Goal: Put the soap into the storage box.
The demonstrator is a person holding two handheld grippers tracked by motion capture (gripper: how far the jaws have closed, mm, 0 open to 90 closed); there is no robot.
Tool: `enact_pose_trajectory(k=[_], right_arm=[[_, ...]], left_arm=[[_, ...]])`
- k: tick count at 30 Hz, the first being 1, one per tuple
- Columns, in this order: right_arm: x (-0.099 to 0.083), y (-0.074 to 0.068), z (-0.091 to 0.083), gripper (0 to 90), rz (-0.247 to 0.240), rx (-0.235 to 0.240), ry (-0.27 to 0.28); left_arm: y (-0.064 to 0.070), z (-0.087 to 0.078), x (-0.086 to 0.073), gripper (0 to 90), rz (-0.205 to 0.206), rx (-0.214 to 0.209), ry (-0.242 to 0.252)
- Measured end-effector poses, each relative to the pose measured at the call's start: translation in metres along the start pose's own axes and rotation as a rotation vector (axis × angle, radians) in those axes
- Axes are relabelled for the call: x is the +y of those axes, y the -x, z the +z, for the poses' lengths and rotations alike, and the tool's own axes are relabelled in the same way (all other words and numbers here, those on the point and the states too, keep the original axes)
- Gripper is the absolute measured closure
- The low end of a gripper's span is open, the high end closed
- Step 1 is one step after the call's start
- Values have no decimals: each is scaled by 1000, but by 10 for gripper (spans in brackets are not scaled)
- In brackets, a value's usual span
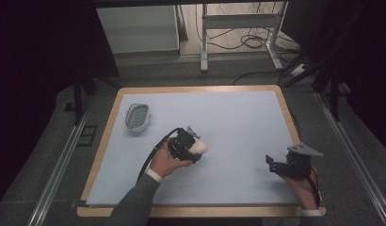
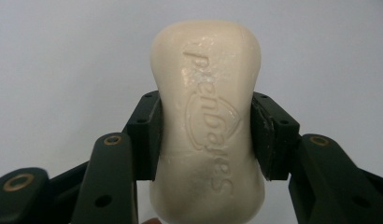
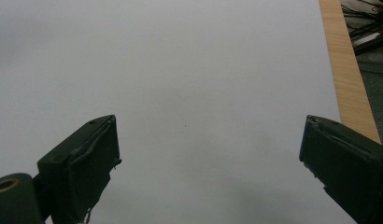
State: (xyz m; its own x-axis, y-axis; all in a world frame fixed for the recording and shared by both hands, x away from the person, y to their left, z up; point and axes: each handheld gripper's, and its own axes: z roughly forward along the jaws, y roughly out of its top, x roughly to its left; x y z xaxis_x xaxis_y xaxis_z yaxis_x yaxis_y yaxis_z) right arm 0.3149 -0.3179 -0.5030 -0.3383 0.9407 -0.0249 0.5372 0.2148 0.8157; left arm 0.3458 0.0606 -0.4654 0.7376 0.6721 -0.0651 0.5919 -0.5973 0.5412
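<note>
A cream bar of soap [image 2: 208, 121] with embossed lettering is clamped between the two black jaws of my left gripper [image 2: 206, 135]. From above, the soap [image 1: 199, 147] shows at the tip of the left gripper [image 1: 193, 147], near the middle of the pale blue mat. A grey-white soap dish [image 1: 137, 117] sits on the mat at the far left, apart from the soap. My right gripper [image 1: 272, 165] rests near the mat's front right; its jaws [image 3: 210, 163] stand wide open with nothing between them.
The mat lies on a table with a wooden rim [image 1: 287, 115], seen as a wooden strip [image 3: 346, 65] at the right of the right gripper view. Beyond the table stand a metal frame [image 1: 238, 28] and loose cables on the floor.
</note>
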Motion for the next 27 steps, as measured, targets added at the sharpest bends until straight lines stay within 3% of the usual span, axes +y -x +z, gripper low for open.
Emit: enact_pose_trajectory(k=[10,27], right_arm=[[-1,0,1,47,0,-2,-4],[-1,0,2,47,-5,9,-4]], left_arm=[[-14,-12,-6,496,-14,30,4],[-35,-28,-9,496,-50,39,28]])
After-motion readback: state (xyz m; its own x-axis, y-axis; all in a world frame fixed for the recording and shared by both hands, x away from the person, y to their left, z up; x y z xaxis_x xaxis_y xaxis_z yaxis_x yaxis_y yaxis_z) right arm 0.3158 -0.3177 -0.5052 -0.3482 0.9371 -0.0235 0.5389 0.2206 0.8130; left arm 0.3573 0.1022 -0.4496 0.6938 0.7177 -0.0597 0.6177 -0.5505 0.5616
